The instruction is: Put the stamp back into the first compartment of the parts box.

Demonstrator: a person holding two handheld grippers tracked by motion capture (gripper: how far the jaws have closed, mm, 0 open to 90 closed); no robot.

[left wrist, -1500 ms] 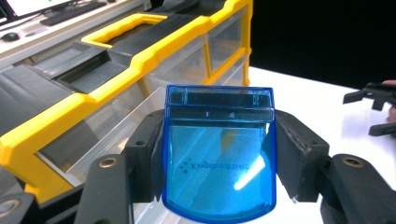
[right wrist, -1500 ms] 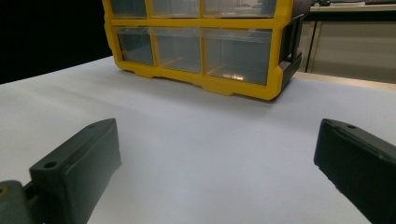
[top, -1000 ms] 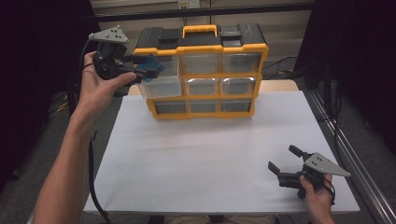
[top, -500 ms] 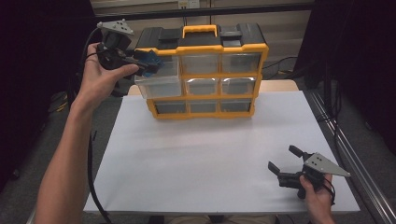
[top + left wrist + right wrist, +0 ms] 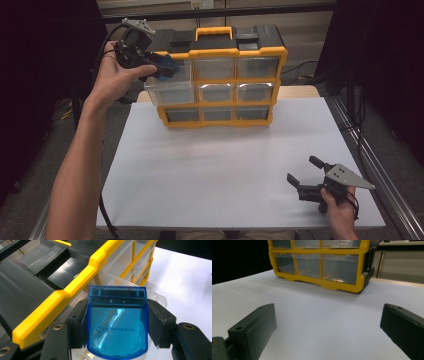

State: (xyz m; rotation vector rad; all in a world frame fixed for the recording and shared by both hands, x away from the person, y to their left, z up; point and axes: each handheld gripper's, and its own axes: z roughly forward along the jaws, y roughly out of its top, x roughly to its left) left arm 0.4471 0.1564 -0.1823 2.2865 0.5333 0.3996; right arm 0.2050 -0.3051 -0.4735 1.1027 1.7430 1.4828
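A yellow and black organizer (image 5: 225,50) with clear drawers stands at the back of the white table (image 5: 220,165). Its top-left drawer (image 5: 170,91) is pulled out. My left gripper (image 5: 165,67) is held high at that corner, shut on a small clear blue box (image 5: 169,66). In the left gripper view the blue box (image 5: 117,340) sits between the two black pads (image 5: 79,317), above the clear drawer (image 5: 112,280). My right gripper (image 5: 303,169) rests low at the table's front right, open, with nothing between its jaws (image 5: 329,322).
The organizer (image 5: 322,262) shows closed clear drawers in the right gripper view, with bare white table in front. A metal rail (image 5: 380,170) runs along the table's right edge. Dark space lies left of the table.
My left hand has shifted back and to the right toward the organizer's top corner, with the blue box still in its jaws. The right gripper has stayed put.
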